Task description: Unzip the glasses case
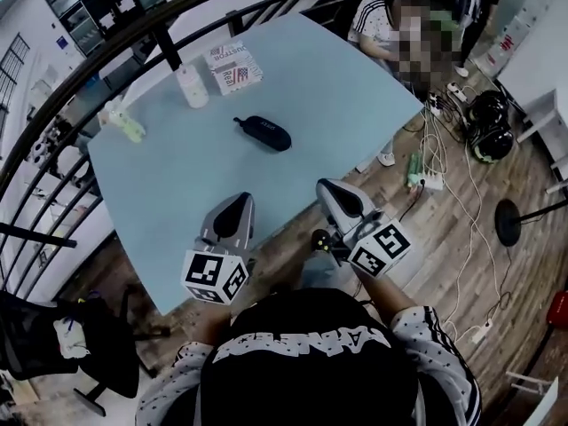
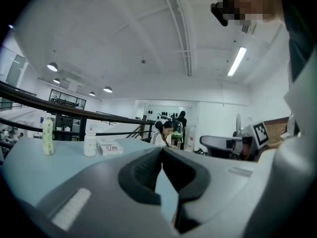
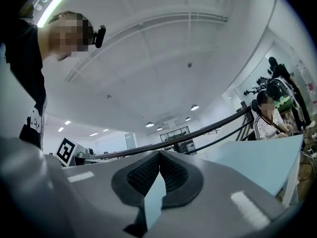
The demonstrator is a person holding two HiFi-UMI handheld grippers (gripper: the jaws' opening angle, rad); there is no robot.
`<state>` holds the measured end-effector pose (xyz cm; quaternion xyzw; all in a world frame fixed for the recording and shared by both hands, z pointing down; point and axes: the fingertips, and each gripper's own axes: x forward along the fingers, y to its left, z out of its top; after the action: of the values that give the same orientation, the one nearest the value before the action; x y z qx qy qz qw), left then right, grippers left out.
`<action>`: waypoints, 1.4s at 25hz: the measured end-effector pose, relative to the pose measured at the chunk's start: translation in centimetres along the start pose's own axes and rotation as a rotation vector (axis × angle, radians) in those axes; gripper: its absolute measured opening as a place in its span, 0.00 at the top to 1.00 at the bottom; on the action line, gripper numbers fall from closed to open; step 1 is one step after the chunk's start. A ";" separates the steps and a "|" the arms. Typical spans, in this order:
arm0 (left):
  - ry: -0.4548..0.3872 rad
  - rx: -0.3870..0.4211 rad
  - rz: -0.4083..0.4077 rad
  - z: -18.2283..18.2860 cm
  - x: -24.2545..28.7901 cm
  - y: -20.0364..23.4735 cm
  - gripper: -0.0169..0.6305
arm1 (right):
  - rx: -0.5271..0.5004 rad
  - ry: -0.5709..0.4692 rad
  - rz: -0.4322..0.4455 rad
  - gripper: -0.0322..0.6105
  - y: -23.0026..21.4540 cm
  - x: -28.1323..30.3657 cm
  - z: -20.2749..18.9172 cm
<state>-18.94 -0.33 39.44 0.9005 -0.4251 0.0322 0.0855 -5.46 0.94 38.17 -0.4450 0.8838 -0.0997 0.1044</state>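
The black glasses case [image 1: 263, 132] lies zipped shut on the light blue table [image 1: 337, 87], a little past its middle. My left gripper [image 1: 240, 202] hovers over the near edge of the table, well short of the case, with its jaws shut and nothing between them [image 2: 162, 150]. Beside it to the right, my right gripper [image 1: 327, 187] is also shut and empty [image 3: 159, 153], at about the same distance from the case. Neither gripper view shows the case. The right gripper's body [image 2: 225, 144] appears in the left gripper view.
At the table's far left stand a white bottle [image 1: 191, 87], a printed box [image 1: 235, 67] and a pale green bottle [image 1: 124, 121]. A person sits at the far corner [image 1: 382, 20]. A dark railing [image 1: 106, 56] runs behind the table. Cables [image 1: 444, 176] lie on the wooden floor at right.
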 end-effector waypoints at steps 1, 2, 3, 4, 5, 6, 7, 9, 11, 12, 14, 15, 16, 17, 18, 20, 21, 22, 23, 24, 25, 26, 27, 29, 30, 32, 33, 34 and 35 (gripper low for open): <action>0.004 0.004 0.011 0.0 0.8 0.2 0.97 | 0.007 0.000 0.005 0.97 -0.9 0.4 0.0; 0.008 0.010 0.022 0.1 1.6 0.4 0.97 | 0.015 -0.002 0.011 0.97 -1.9 0.9 0.1; 0.012 0.016 0.033 0.3 2.3 0.6 0.97 | 0.022 -0.003 0.016 0.97 -2.8 1.2 0.2; 0.015 0.022 0.046 0.4 3.0 0.7 0.97 | 0.027 -0.004 0.020 0.97 -3.7 1.6 0.3; 0.017 0.026 0.061 0.5 3.7 0.9 0.97 | 0.032 -0.006 0.022 0.97 -4.7 1.9 0.4; 0.019 0.027 0.077 0.5 4.3 1.1 0.97 | 0.036 -0.008 0.022 0.97 -5.8 2.2 0.6; 0.019 0.026 0.092 0.5 4.9 1.4 0.97 | 0.040 -0.010 0.024 0.97 -6.8 2.5 0.7; 0.025 0.021 0.115 0.4 6.1 1.9 0.97 | 0.047 -0.012 0.031 0.97 -8.6 3.3 0.8; 0.036 0.017 0.131 0.2 7.4 2.4 0.97 | 0.053 -0.008 0.043 0.97 -10.0 4.3 0.7; 0.040 0.015 0.139 0.2 8.1 2.6 0.97 | 0.057 -0.004 0.050 0.97 -10.6 4.8 0.6; 0.046 0.014 0.152 0.2 9.6 3.0 0.97 | 0.064 0.003 0.064 0.97 -12.0 5.8 0.5; 0.048 0.014 0.157 0.3 10.5 3.1 0.97 | 0.068 0.006 0.070 0.97 -12.8 6.1 0.5; 0.050 0.016 0.159 0.3 11.4 3.1 0.97 | 0.070 0.009 0.075 0.97 -13.6 6.4 0.5; 0.052 0.018 0.159 0.3 12.3 3.0 0.97 | 0.072 0.011 0.076 0.97 -14.4 6.6 0.6; 0.055 0.020 0.158 0.3 13.2 3.0 0.97 | 0.075 0.013 0.075 0.97 -15.2 6.8 0.6; 0.062 0.022 0.153 0.2 14.8 3.0 0.97 | 0.082 0.012 0.070 0.97 -16.6 7.1 0.6; 0.066 0.023 0.151 0.2 15.6 3.0 0.97 | 0.086 0.011 0.068 0.97 -17.2 7.3 0.6; 0.068 0.024 0.148 0.2 16.2 3.0 0.97 | 0.089 0.012 0.068 0.97 -17.7 7.4 0.6; 0.070 0.025 0.146 0.3 16.8 3.0 0.97 | 0.088 0.016 0.068 0.97 -18.1 7.6 0.6; 0.070 0.027 0.145 0.4 17.3 3.0 0.97 | 0.086 0.022 0.069 0.97 -18.5 7.8 0.6; 0.071 0.030 0.146 0.5 17.7 3.1 0.97 | 0.084 0.027 0.071 0.97 -18.8 8.0 0.6; 0.073 0.031 0.147 0.5 18.2 3.2 0.97 | 0.084 0.030 0.074 0.97 -19.1 8.3 0.7; 0.075 0.031 0.150 0.6 18.6 3.3 0.97 | 0.085 0.031 0.077 0.97 -19.4 8.5 0.8; 0.078 0.030 0.156 0.6 19.3 3.5 0.97 | 0.086 0.033 0.085 0.97 -20.0 9.0 1.0; 0.077 0.029 0.161 0.7 19.6 3.6 0.97 | 0.085 0.035 0.090 0.97 -20.3 9.2 1.1; 0.072 0.032 0.171 1.1 20.1 3.9 0.97 | 0.083 0.039 0.102 0.97 -20.8 9.7 1.3; 0.070 0.035 0.176 1.3 20.4 4.0 0.97 | 0.081 0.040 0.108 0.96 -20.9 9.9 1.4; 0.068 0.037 0.182 1.5 20.6 4.1 0.97 | 0.079 0.042 0.115 0.96 -21.1 10.1 1.5; 0.067 0.038 0.187 1.6 20.7 4.1 0.97 | 0.077 0.043 0.122 0.95 -21.1 10.3 1.6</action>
<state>-8.92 -18.95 41.10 0.8567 -0.5037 0.0784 0.0792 5.20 -19.82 41.36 -0.3839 0.9068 -0.1369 0.1081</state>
